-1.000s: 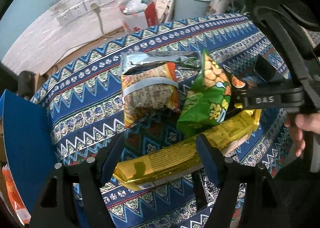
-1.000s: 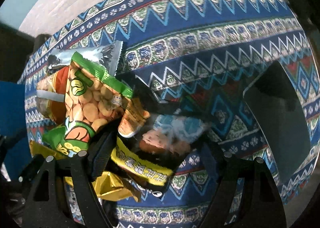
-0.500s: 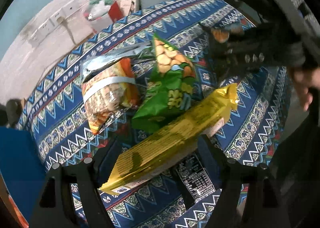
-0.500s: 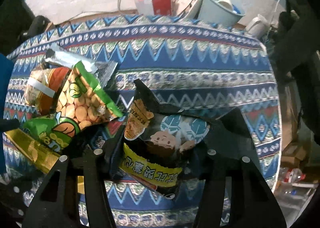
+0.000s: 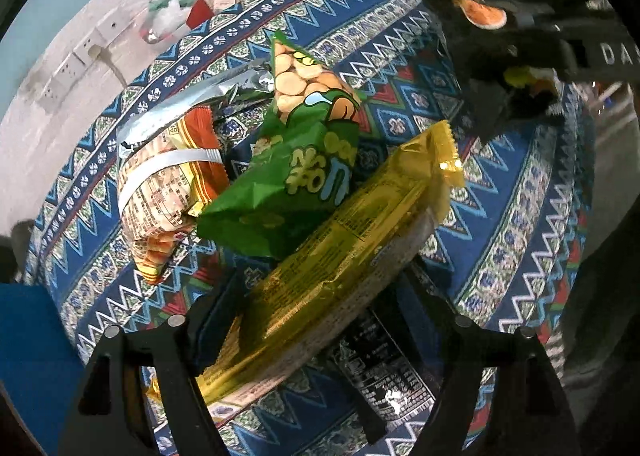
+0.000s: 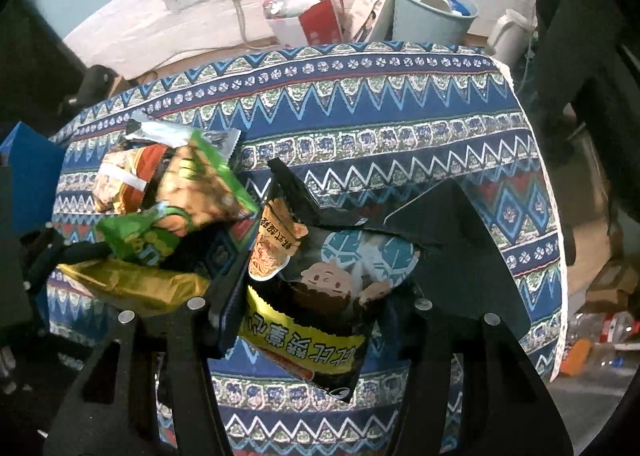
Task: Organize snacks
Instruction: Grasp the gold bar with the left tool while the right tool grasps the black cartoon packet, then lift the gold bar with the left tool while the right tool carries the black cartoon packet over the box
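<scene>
The right gripper (image 6: 316,296) clamps a black snack bag (image 6: 320,276), lifted off the patterned tablecloth (image 6: 400,128). The left gripper (image 5: 320,320) is closed on a long yellow packet (image 5: 344,268) (its far end raised), just beside the green snack bag (image 5: 296,172), which leans on an orange bag (image 5: 164,192).

Matte black left gripper (image 5: 316,320) and right gripper (image 6: 316,296), silver screws

Glossy foil packets (image 5: 352,256), woven tablecloth (image 6: 400,128)

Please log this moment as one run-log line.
left gripper: shut on yellow packet | right gripper: shut on black packet | green bag: on table
</scene>
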Demonstrator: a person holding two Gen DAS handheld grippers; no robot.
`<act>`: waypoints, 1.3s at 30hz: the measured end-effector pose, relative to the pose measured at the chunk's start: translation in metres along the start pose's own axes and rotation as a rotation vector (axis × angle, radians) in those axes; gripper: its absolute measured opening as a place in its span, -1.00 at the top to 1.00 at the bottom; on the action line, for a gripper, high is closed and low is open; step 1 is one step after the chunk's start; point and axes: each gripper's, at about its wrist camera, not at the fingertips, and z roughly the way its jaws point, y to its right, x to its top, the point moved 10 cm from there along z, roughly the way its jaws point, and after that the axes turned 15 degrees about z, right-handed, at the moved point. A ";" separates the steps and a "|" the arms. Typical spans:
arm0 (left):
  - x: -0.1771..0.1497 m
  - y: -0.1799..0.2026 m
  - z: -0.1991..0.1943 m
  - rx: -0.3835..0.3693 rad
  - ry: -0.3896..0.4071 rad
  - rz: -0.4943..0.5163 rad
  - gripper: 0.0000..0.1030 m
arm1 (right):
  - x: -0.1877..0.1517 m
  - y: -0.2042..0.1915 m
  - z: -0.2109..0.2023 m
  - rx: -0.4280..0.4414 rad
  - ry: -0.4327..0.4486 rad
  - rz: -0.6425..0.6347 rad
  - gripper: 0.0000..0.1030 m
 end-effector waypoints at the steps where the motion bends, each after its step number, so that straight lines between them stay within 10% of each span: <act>1: 0.000 0.000 0.001 0.002 0.003 -0.003 -0.30 | 0.000 0.000 0.000 0.003 -0.001 0.001 -0.08; 9: -0.005 0.008 0.007 0.015 -0.001 -0.014 0.31 | 0.004 -0.002 0.001 0.011 -0.005 0.005 -0.08; 39: -0.040 -0.026 -0.116 0.162 0.192 -0.267 0.44 | 0.002 -0.075 -0.050 0.101 0.093 -0.132 -0.08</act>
